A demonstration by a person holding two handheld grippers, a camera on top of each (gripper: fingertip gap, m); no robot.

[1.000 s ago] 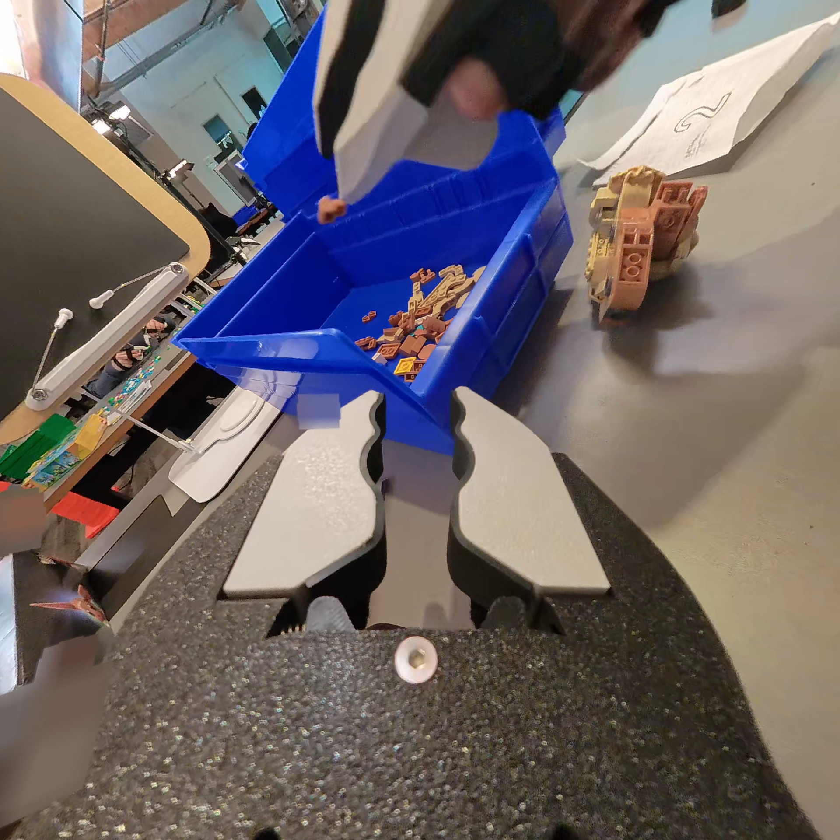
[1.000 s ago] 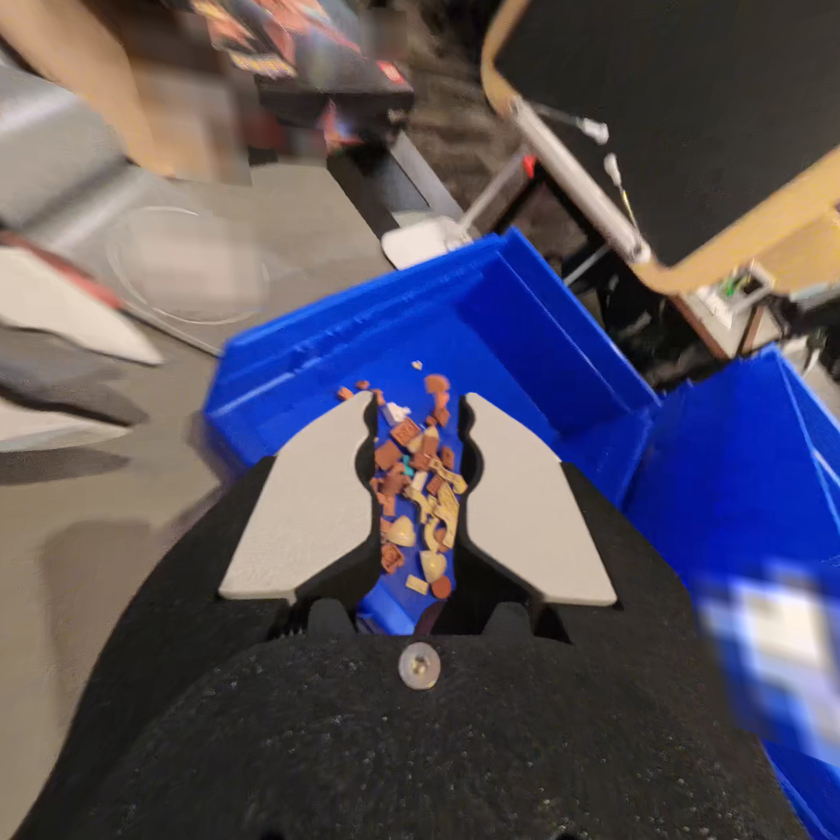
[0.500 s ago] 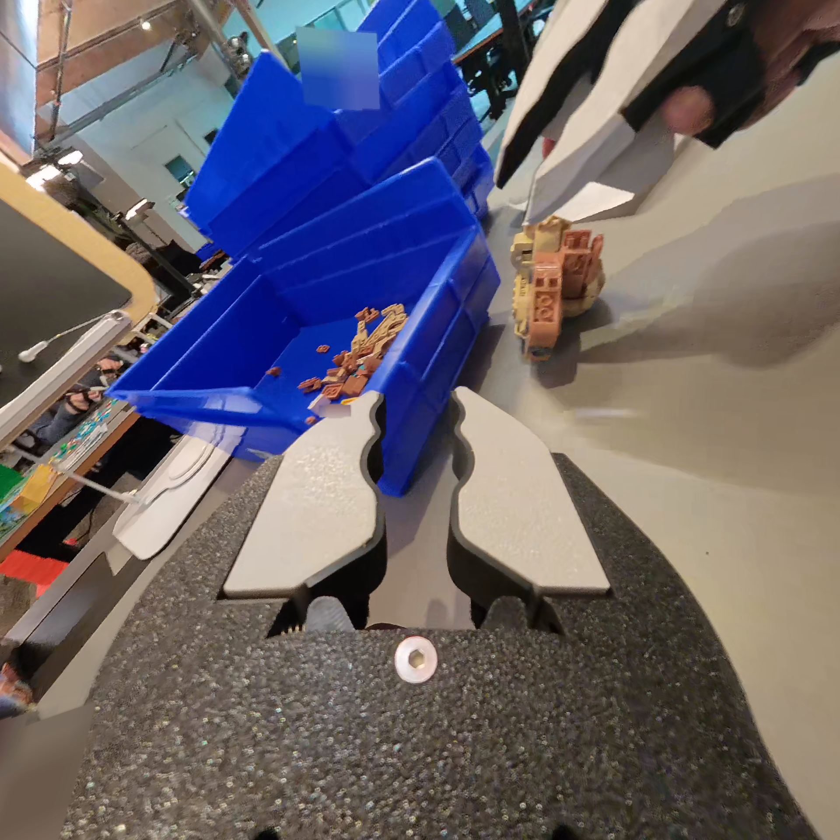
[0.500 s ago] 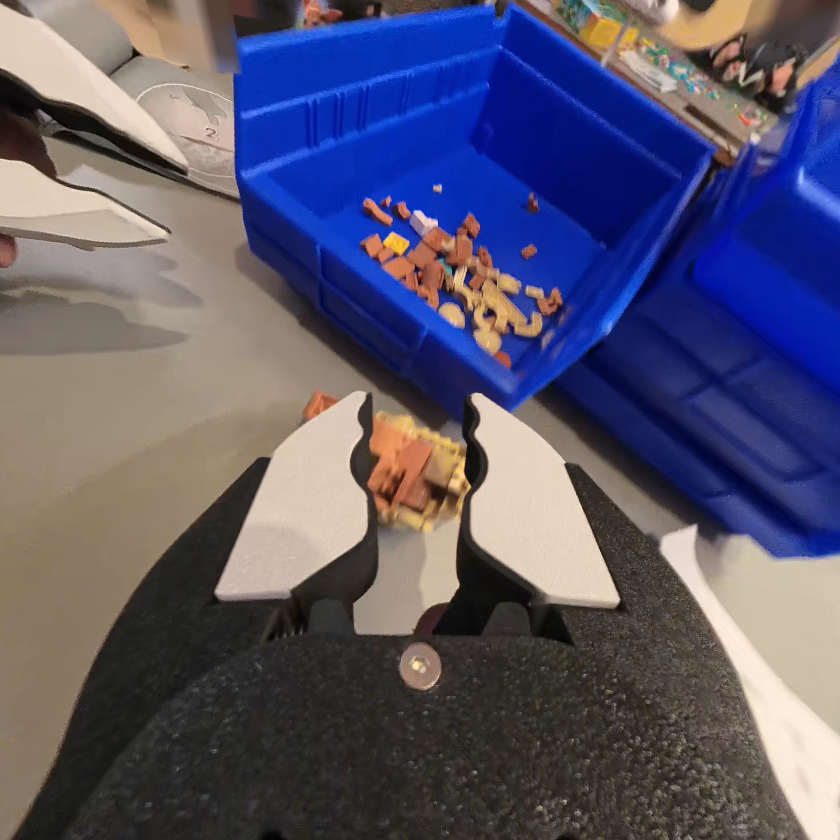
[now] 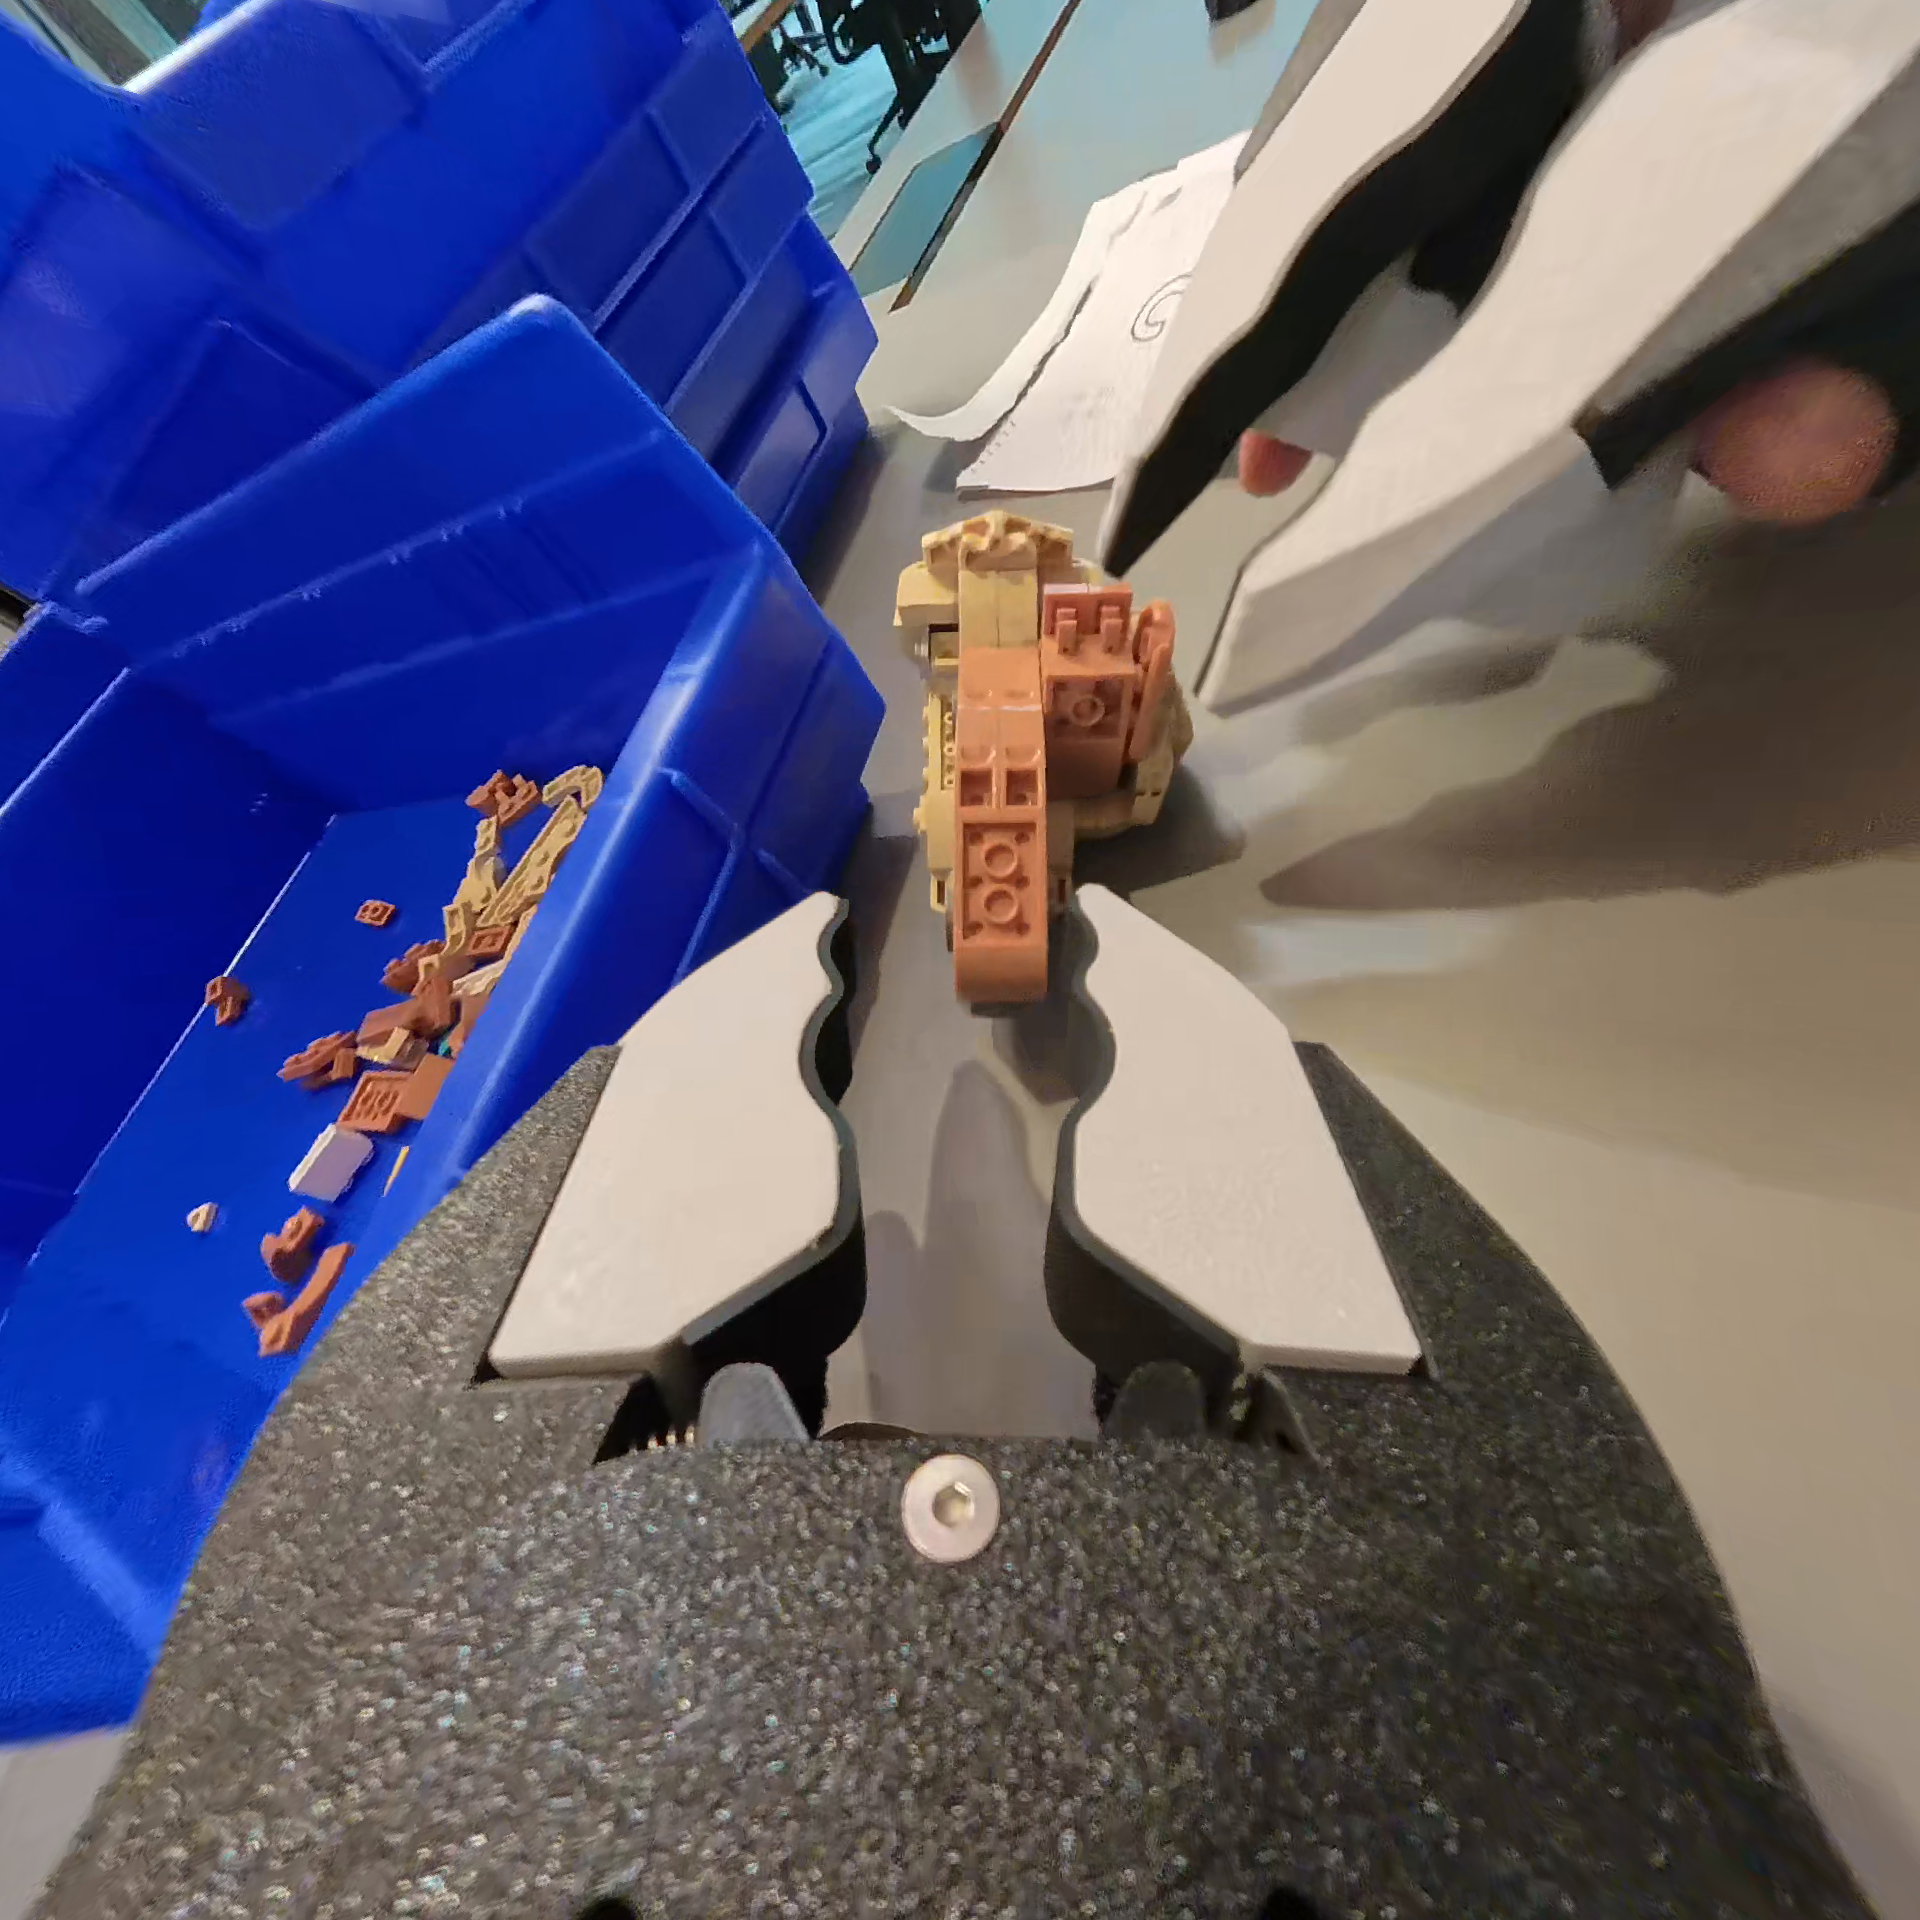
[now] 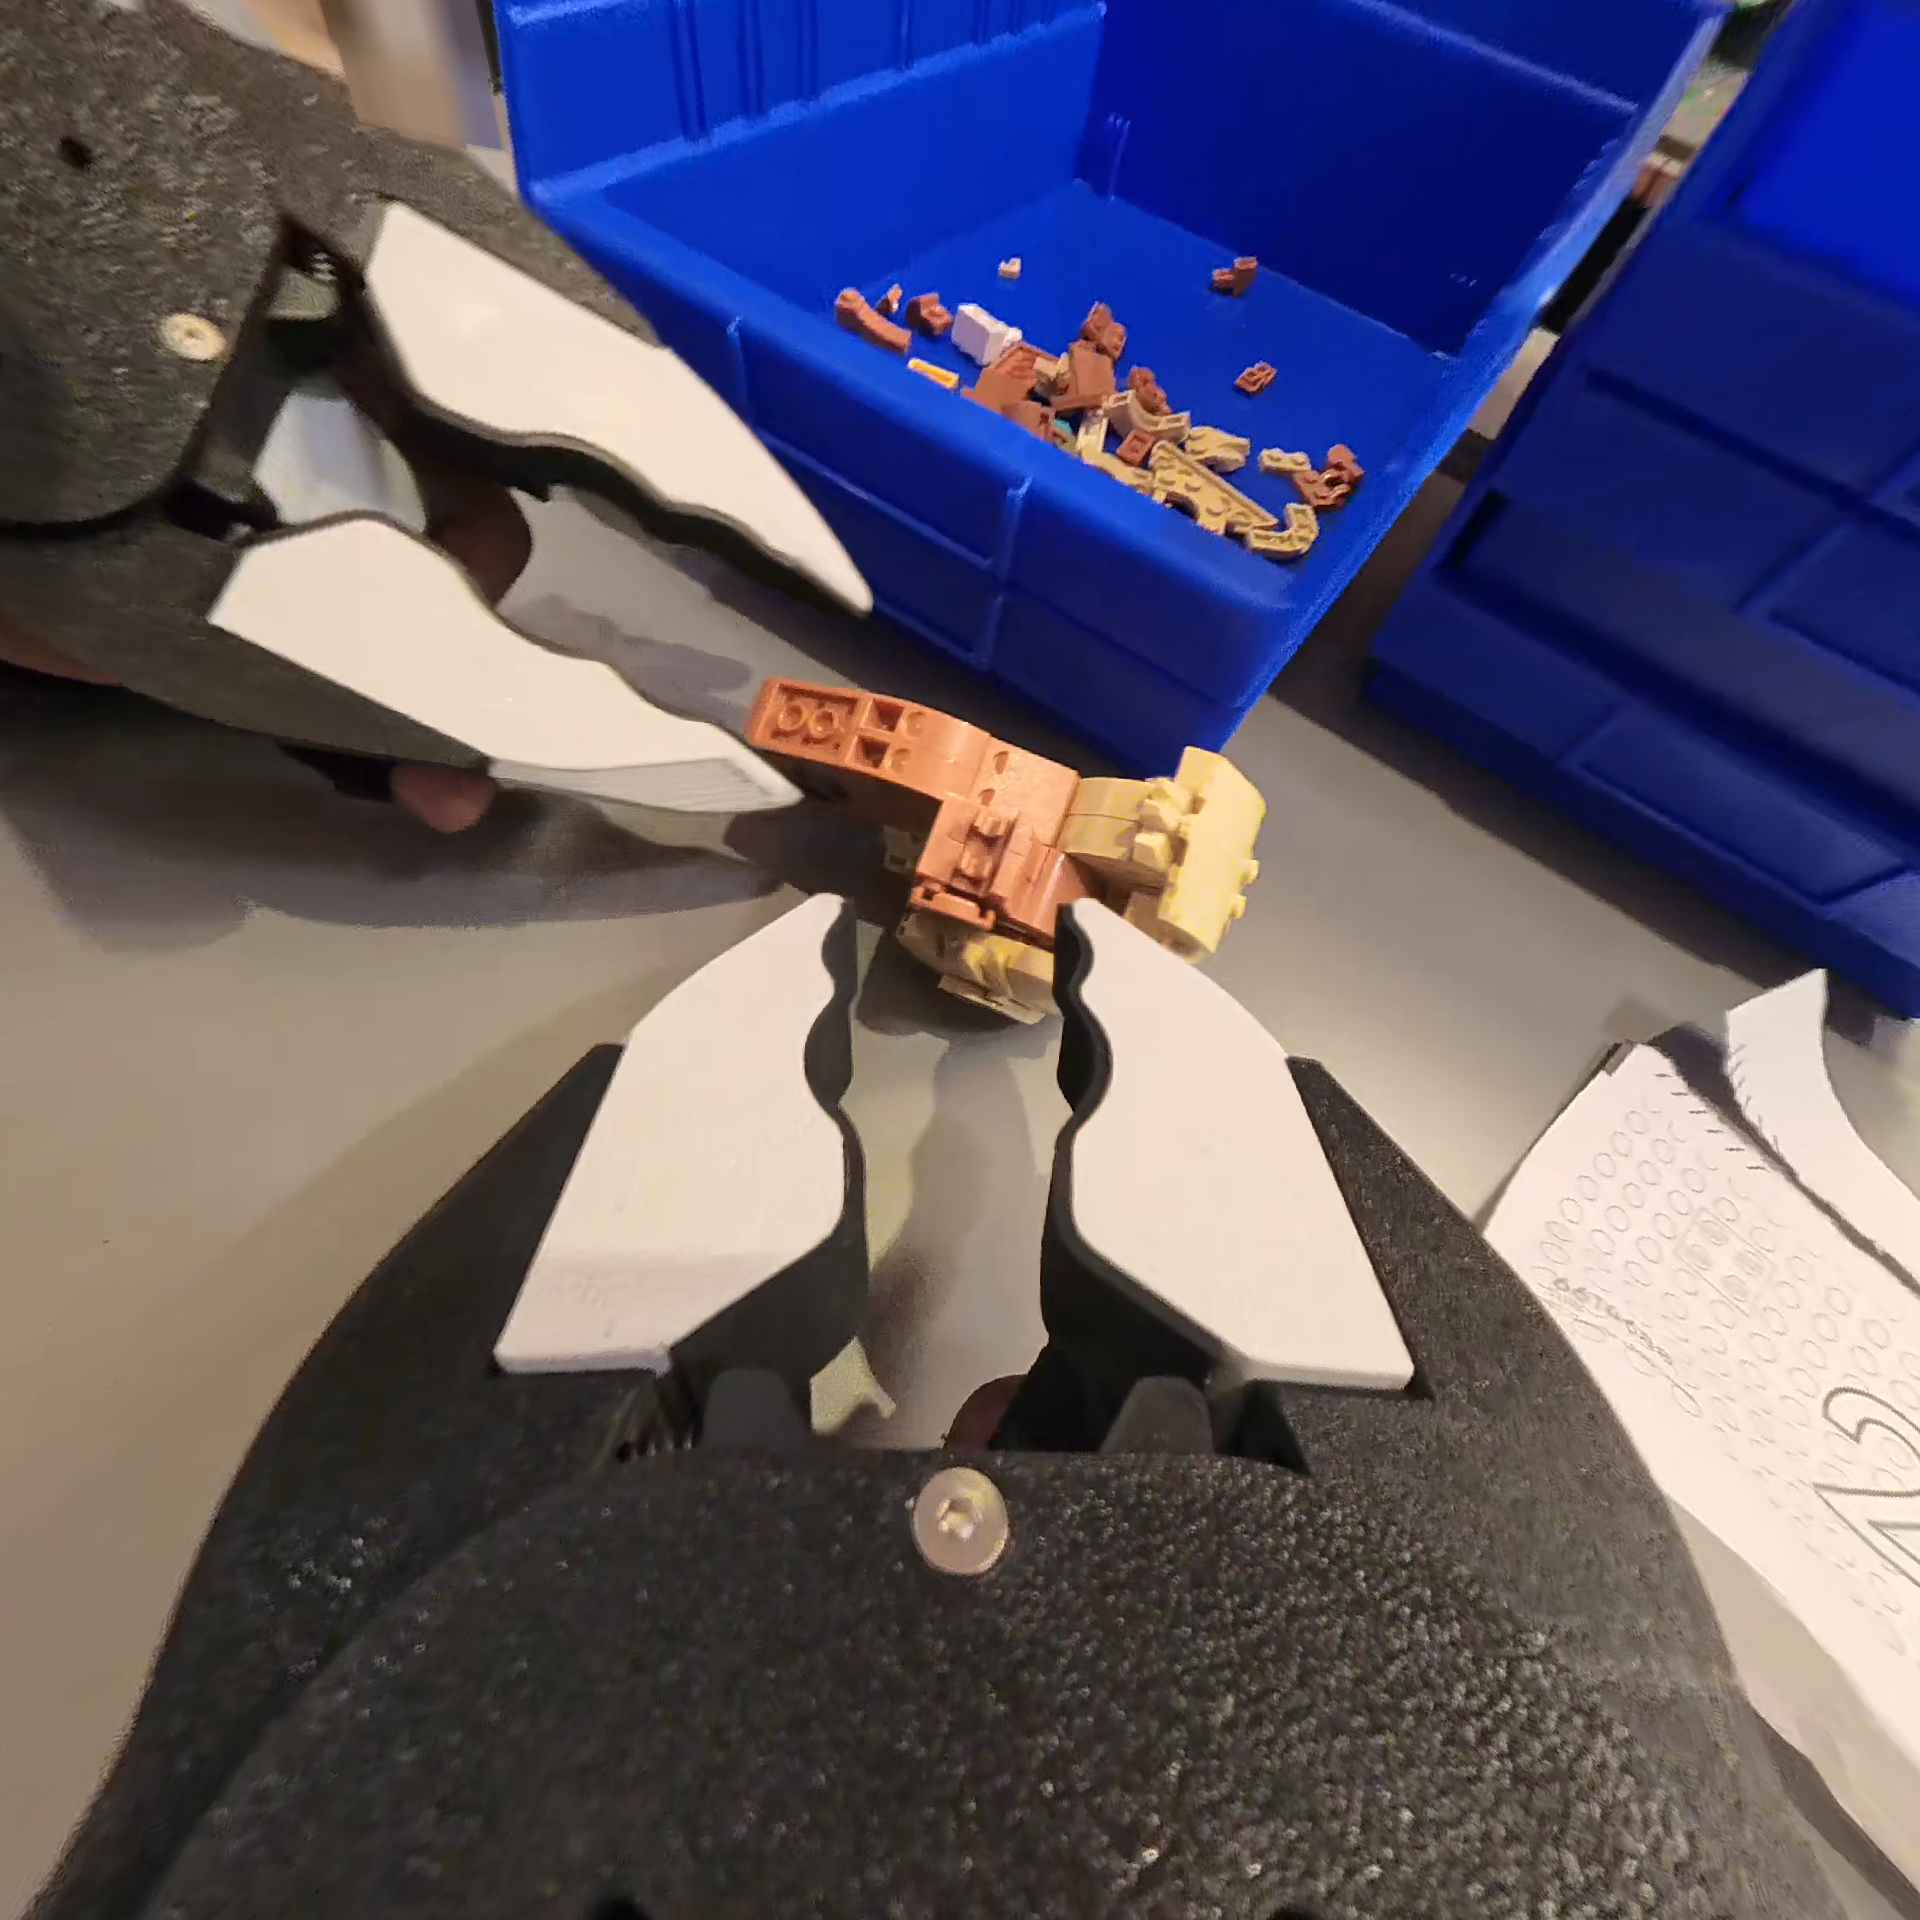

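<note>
Grey bench (image 6: pixel 260 1091) carries a blue plastic bin (image 6: pixel 1122 582) of loose brown and tan bricks, white printed paper sheets (image 6: pixel 1714 1299) cut off at the edge, and a brown-and-tan brick model (image 6: pixel 1018 821) beside the bin. Left gripper (image 5: pixel 961 925) and right gripper (image 6: pixel 956 920) both have jaws spread around the model's ends; whether any pad touches is hard to make out.

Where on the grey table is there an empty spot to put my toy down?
The table is bare on the left, in front of the left gripper. Another bare strip lies between the brick model and the white paper. It is crowded around the model, where both open grippers close in, the right gripper too, and along the blue bin.
</note>
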